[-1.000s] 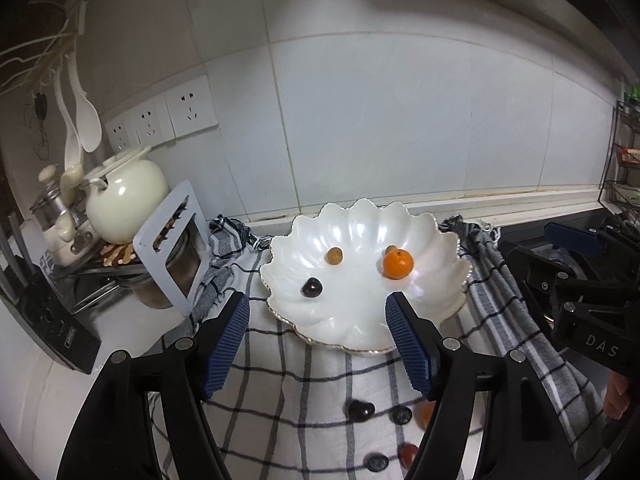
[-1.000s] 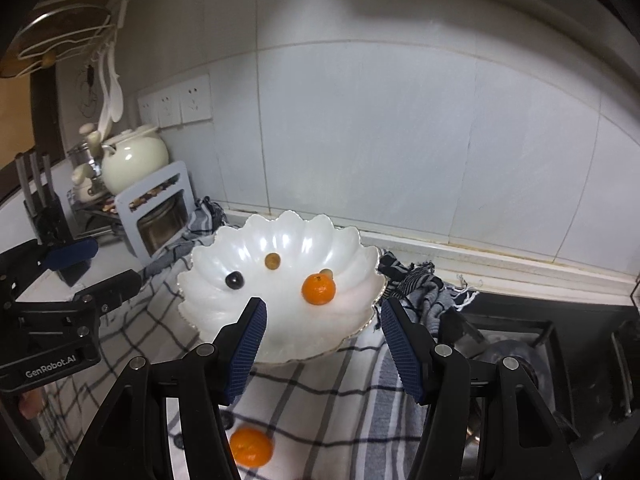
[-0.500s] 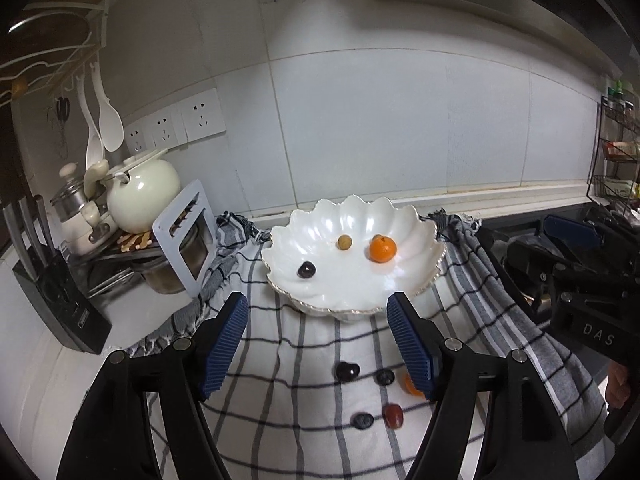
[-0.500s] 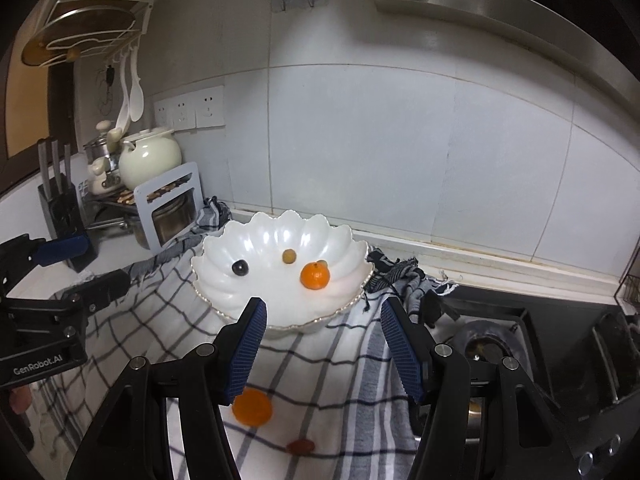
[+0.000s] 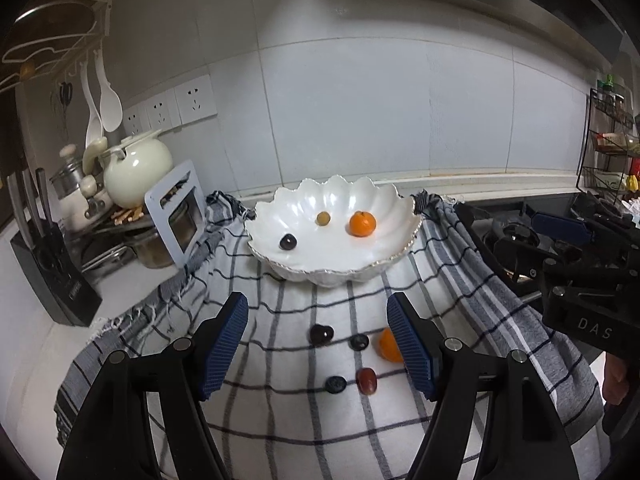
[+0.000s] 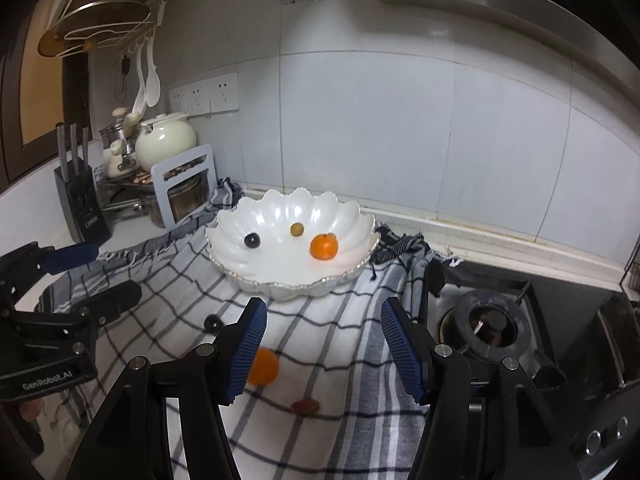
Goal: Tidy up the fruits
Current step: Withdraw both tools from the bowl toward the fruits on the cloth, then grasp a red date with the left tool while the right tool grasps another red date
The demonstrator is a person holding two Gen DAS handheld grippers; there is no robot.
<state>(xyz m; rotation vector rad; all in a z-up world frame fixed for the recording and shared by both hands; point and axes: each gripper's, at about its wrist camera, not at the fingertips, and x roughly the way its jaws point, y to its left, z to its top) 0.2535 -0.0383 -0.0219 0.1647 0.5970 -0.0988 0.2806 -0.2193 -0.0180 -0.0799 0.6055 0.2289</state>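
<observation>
From your left wrist camera, your left hand-held gripper [image 5: 318,344] stands open with nothing between its blue pads, above the checked cloth [image 5: 280,420] spread over the counter [image 5: 120,292]. Between the fingers, on the cloth, lie a dark cherry [image 5: 321,334], two blueberries [image 5: 359,342] [image 5: 335,384] and a reddish grape [image 5: 367,380]; a small orange [image 5: 387,346] sits partly hidden behind the right pad. Farther back, the white scalloped bowl [image 5: 384,204] rests on the cloth and holds a dark fruit [image 5: 287,242], a yellowish one [image 5: 323,218] and a mandarin [image 5: 362,223]. Your right hand-held gripper [image 5: 560,236] shows at the right edge, over the stove side.

From your right wrist camera, that right hand-held gripper [image 6: 323,346] is also open and empty. The bowl [image 6: 352,220] lies beyond its fingertips with the same three fruits: dark [image 6: 252,240], yellowish [image 6: 296,229], mandarin [image 6: 324,246]. On the cloth [image 6: 340,360], the orange [image 6: 263,367] peeks from behind the left pad, the grape [image 6: 305,405] lies between the fingers, and the cherry [image 6: 212,323] sits farther left. The left hand-held gripper [image 6: 80,276] hangs at the left edge.
</observation>
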